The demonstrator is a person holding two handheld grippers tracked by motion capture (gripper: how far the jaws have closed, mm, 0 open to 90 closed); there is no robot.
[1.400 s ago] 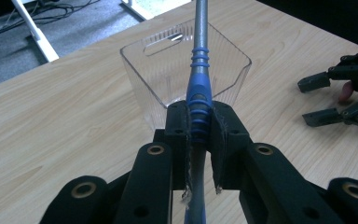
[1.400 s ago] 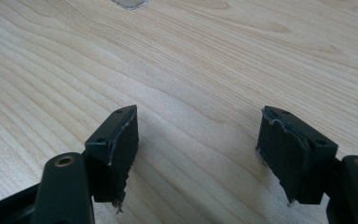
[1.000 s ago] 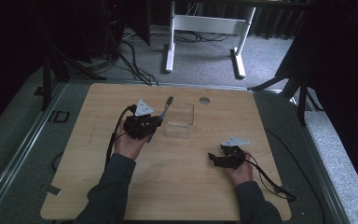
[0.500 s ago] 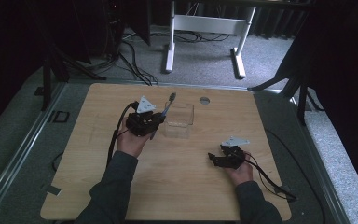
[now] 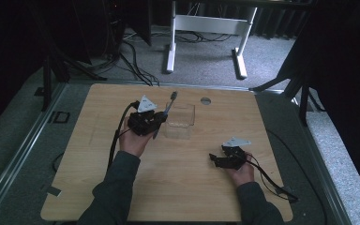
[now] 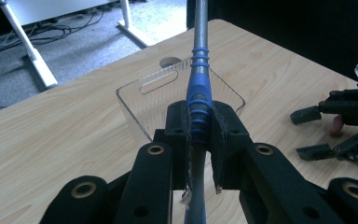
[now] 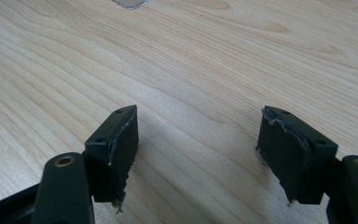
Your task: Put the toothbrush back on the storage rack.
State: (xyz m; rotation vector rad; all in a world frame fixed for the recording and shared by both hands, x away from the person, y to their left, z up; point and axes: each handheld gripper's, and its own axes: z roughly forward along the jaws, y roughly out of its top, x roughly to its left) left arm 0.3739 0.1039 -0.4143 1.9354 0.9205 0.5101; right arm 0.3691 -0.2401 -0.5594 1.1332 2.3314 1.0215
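1. The wooden table (image 5: 178, 187) is bearing everything in play, with a round grommet hole (image 5: 206, 100) sitting near its far edge.
2. The clear plastic box (image 5: 180, 121) is standing open-topped on the far half of the table, just right of the left gripper in the high view; in the left gripper view it is lying directly beyond the jaws, its handle slot (image 6: 152, 86) facing the camera.
3. The left gripper (image 5: 152, 123) is being held above the table beside the box's near-left corner, its jaws clamped tight on the toothbrush with both pads pressing the handle.
4. The right gripper (image 5: 215, 161) is hovering low over bare wood at the near right, well apart from the box and the brush; its jaws are standing wide open and holding nothing, as the right gripper view is showing.
5. The toothbrush (image 6: 200, 100) is being gripped by its blue ribbed handle between the left gripper's pads, the grey shaft running up and away over the box's left rim, and the head (image 5: 173, 95) is pointing toward the table's far edge.
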